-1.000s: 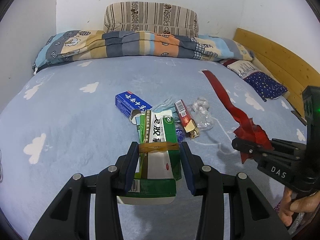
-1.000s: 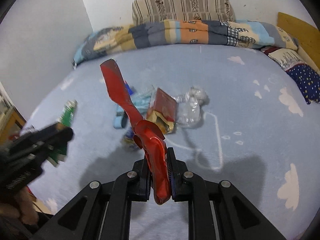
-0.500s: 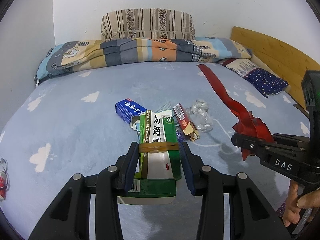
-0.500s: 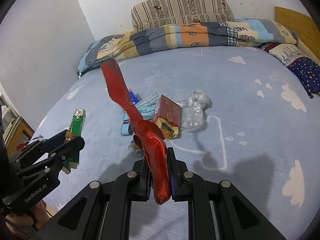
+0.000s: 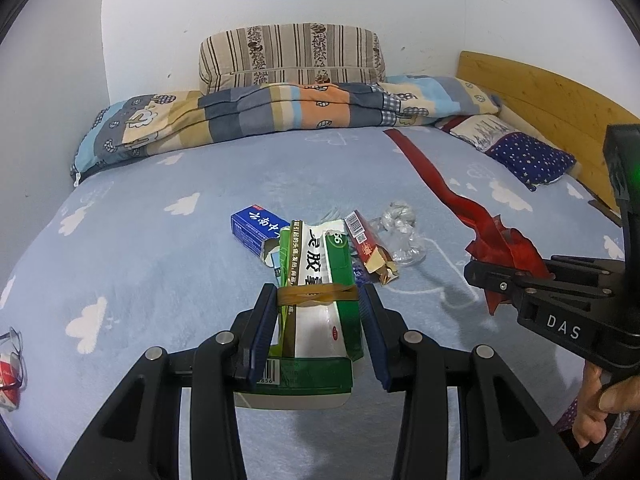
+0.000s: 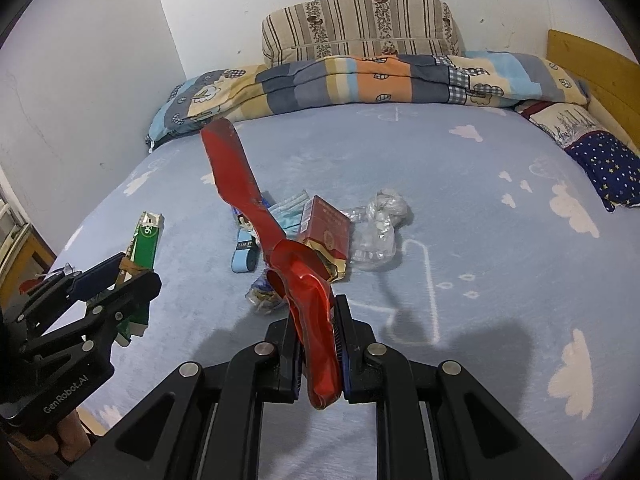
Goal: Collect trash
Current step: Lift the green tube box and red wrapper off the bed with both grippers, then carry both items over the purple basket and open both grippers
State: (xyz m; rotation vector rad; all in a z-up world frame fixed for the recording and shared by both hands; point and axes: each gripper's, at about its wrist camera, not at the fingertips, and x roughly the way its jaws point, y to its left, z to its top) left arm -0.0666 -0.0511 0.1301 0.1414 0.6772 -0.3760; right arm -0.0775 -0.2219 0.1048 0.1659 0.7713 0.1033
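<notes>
The left gripper (image 5: 318,328) clamps the green box (image 5: 316,300) (rubber-banded), lifted above the bed (image 5: 140,240); the right gripper (image 6: 320,344) pinches a red bag (image 6: 308,300) by its bunched end. The remaining trash (image 6: 332,236) lies mid-bed. To bag the box cleanly, I'd open the bag's mouth first, bring the box over it, and loosen the clamp only once it is inside.

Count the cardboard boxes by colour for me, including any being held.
green box: 1
blue box: 1
red box: 1
Total: 3
</notes>
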